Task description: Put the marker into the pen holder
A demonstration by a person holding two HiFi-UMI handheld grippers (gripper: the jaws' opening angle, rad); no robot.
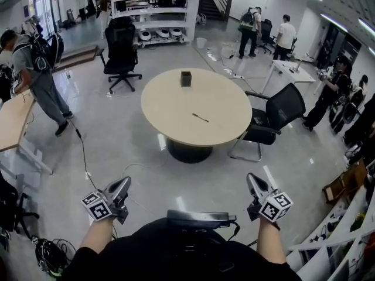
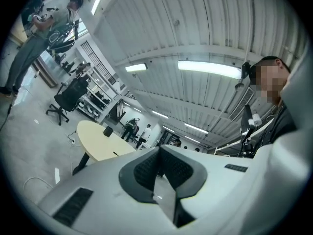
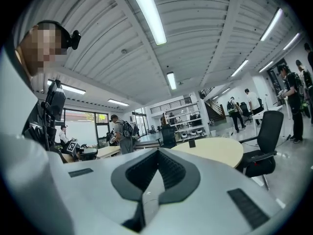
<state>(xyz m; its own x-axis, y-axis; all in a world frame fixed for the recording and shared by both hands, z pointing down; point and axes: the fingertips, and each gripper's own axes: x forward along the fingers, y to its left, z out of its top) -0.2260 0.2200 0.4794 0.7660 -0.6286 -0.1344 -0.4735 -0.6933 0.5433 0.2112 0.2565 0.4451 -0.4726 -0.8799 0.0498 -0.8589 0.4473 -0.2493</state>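
Head view: marker [image 1: 200,117] flat on table [image 1: 170,116], well apart from pen holder [image 1: 186,78] near the far edge; left hand-held gripper [image 1: 121,186] and right hand-held gripper [image 1: 255,186] low, well short of the table. Left gripper view: jaws together, nothing held. Right gripper view: the same. Best opened before reaching, then closed across the marker's middle. Office chair [image 1: 275,119] at the table's right, cable [image 1: 82,151] on the floor.

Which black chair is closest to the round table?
The chrome-legged chair at the table's right edge, nearly touching it. The wheeled chair at upper left stands apart on open floor.
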